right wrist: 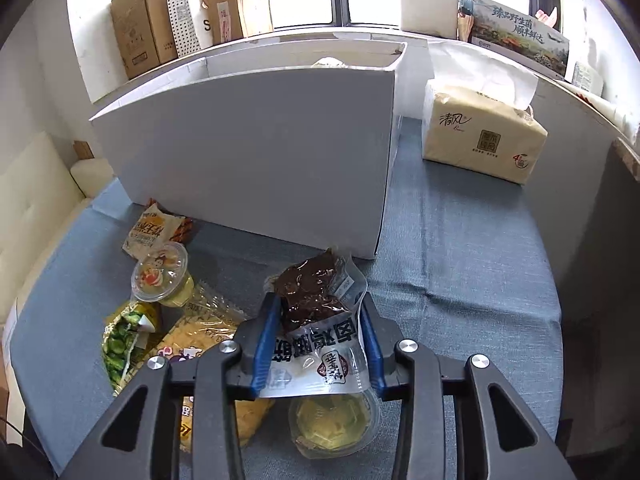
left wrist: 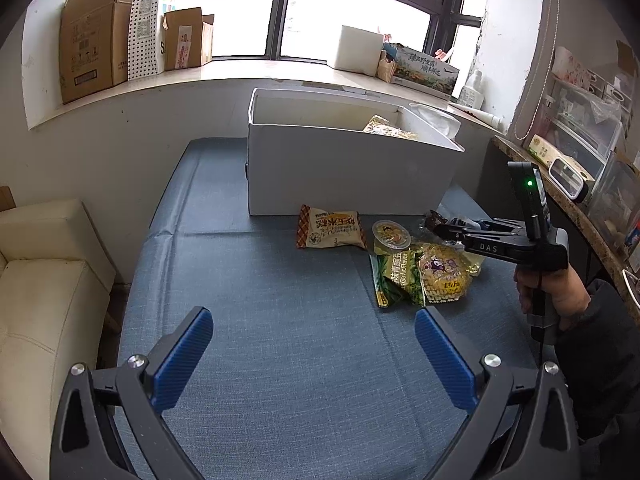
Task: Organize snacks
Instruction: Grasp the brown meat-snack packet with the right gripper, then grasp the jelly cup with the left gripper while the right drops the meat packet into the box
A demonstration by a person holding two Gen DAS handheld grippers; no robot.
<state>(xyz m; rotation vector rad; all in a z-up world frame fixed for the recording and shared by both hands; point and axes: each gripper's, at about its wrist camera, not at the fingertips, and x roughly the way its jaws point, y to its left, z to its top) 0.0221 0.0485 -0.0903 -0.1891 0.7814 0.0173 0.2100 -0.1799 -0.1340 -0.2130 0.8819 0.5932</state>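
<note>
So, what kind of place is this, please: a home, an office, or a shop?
Probably a home, a lived-in room. A cream sofa stands beside the table, cardboard boxes crowd the windowsill, and a tissue pack sits by the white box for snacks.

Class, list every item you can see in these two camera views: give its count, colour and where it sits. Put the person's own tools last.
white box: 1, white, back of the blue table; a yellowish packet shows inside
brown meat pouch: 1, dark brown and clear, between the right gripper's fingers
corn cake packet: 1, orange and cream, in front of the box
jelly cups: 2, clear yellow, among the snacks
green pea packet: 1, green, in the pile
yellow corn packet: 1, yellow, beside the peas
tissue pack: 1, tan, right of the box
cardboard boxes: several, brown, on the windowsill
left gripper: open, blue pads, above bare cloth
right gripper: shut on the pouch
</note>
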